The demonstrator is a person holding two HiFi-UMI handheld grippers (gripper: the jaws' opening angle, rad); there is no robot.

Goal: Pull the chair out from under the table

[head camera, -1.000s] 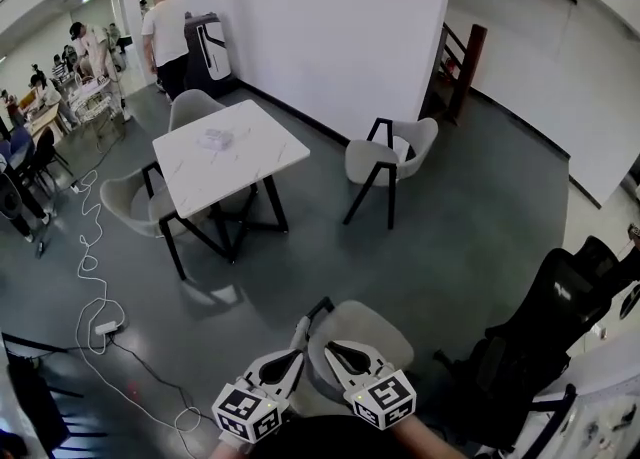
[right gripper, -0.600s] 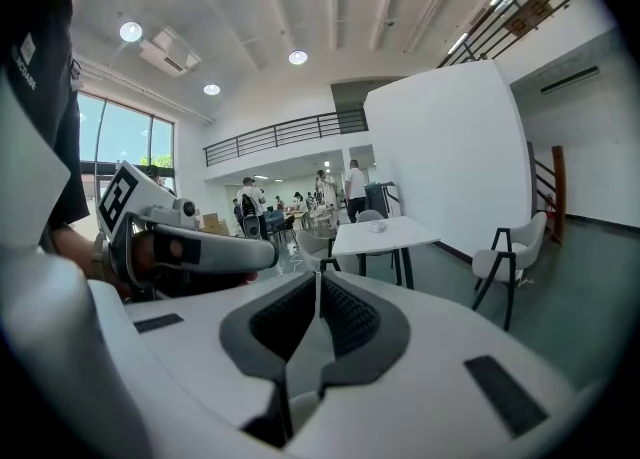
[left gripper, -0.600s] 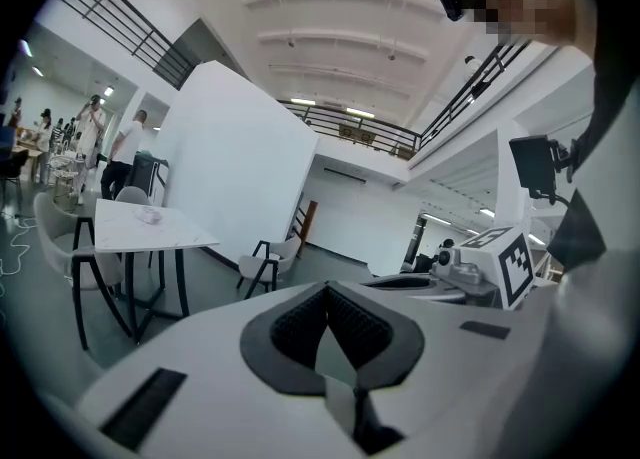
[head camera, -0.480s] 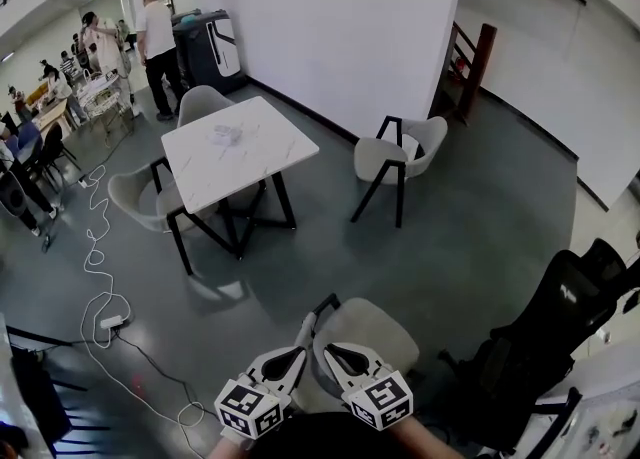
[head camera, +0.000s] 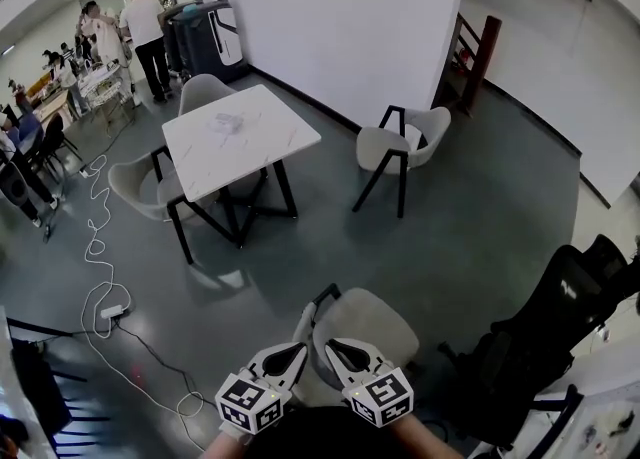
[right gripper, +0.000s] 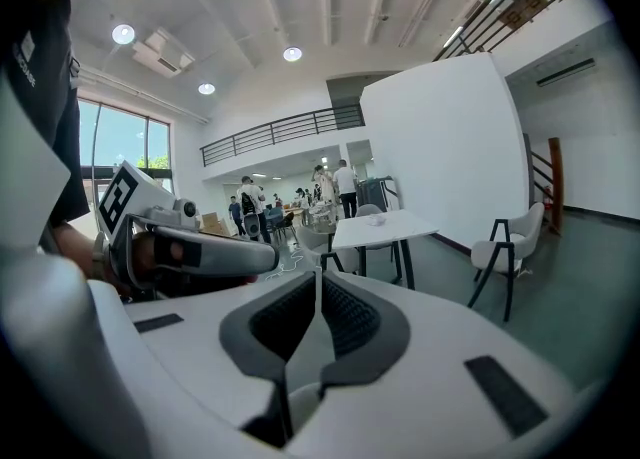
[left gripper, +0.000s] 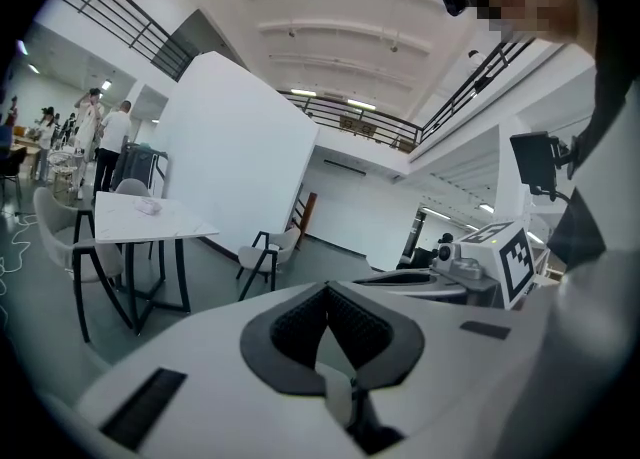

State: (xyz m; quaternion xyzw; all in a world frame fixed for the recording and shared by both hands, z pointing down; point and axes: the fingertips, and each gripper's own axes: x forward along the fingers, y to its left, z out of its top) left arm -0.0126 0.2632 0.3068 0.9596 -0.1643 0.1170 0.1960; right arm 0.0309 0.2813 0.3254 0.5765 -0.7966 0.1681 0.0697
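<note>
Left gripper [head camera: 298, 350] & right gripper [head camera: 335, 349] sit bottom centre, fingers of each closed together, empty. White worktop [head camera: 250, 132] upper left, w/ a chair [head camera: 135, 182] tucked under its left edge.

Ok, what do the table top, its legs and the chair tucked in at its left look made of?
The table top: white with faint grey veins, smooth; marble or a marble-look slab. The legs: thin black bars, probably painted metal. The chair: pale grey moulded shell on a black frame; plastic or fabric-covered, too far to tell.
</note>
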